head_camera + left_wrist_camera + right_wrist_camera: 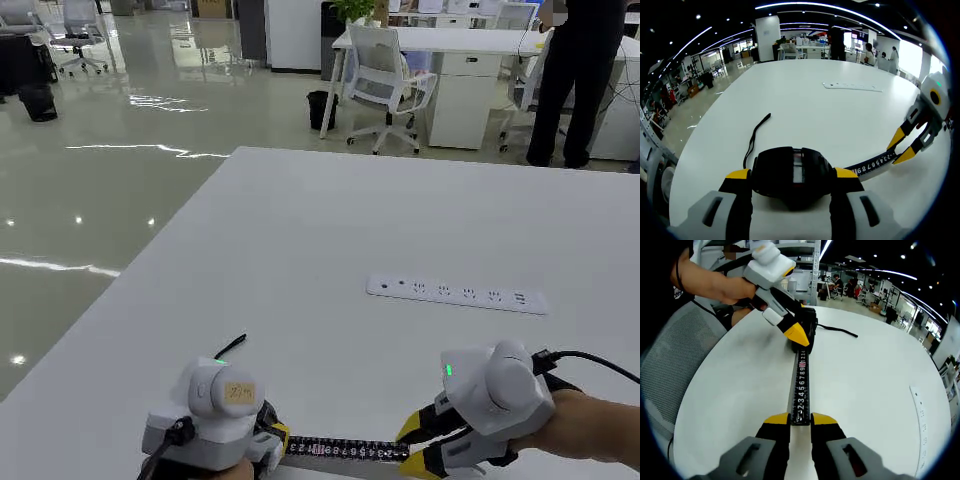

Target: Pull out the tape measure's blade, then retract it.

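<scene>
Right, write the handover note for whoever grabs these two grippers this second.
Left gripper: shut on the black plastic tape measure case. The case's black wrist strap lies loose on the white table.
Right gripper: shut on the free end of the black numbered blade.
Done: the blade is drawn out, running straight between the two grippers.
Left: extend further if wanted, then feed the blade back into the case.
A white power strip lies farther up the table, apart from the work.
</scene>
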`<state>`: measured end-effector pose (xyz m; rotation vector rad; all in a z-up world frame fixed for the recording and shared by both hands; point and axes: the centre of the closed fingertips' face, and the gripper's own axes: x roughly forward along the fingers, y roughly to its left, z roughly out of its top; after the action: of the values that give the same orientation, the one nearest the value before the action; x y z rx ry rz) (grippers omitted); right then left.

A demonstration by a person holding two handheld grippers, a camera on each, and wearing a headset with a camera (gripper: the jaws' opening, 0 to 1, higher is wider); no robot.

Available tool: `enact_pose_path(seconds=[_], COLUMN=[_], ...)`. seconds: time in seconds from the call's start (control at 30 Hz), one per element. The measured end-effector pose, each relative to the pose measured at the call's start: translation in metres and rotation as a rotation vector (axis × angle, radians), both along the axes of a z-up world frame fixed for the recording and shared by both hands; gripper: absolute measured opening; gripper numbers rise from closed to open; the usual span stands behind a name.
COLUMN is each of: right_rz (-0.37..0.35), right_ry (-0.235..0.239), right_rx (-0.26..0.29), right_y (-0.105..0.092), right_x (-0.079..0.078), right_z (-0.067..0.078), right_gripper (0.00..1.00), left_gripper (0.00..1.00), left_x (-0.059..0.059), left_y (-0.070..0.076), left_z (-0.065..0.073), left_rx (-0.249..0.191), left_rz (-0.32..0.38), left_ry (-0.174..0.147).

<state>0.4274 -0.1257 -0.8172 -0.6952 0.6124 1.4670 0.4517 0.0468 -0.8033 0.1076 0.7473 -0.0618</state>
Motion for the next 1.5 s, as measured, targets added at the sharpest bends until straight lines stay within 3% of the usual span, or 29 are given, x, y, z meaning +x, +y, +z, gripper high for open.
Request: enact_pose_path(seconds=[0.93,1.3,1.5], right_rz=[-0.01,-0.012,-0.012], right_ry=[-0.021,-0.028,-0.028], right_rx=[0.014,0.014,0.013], right_y=[0.0074,0.0082,0.0084], right_x=[0.0045,0.0061,0.0068], right_z=[0.0016,0.0023,0.0015], right_gripper=[0.15,0.15,0.15], left_gripper=[0.62,0.64,0.64], left_x=[0.0006,-0.0011,-0.0008], left_y=[0.0001,0.0019,0.0018], left_z=[0.0012,-0.002,-0.0027], left_rx=[-0.032,-0.096,-0.105], left_rz=[0.035,0.089,0.105], left_ry=[-0.016,-0.011,-0.01])
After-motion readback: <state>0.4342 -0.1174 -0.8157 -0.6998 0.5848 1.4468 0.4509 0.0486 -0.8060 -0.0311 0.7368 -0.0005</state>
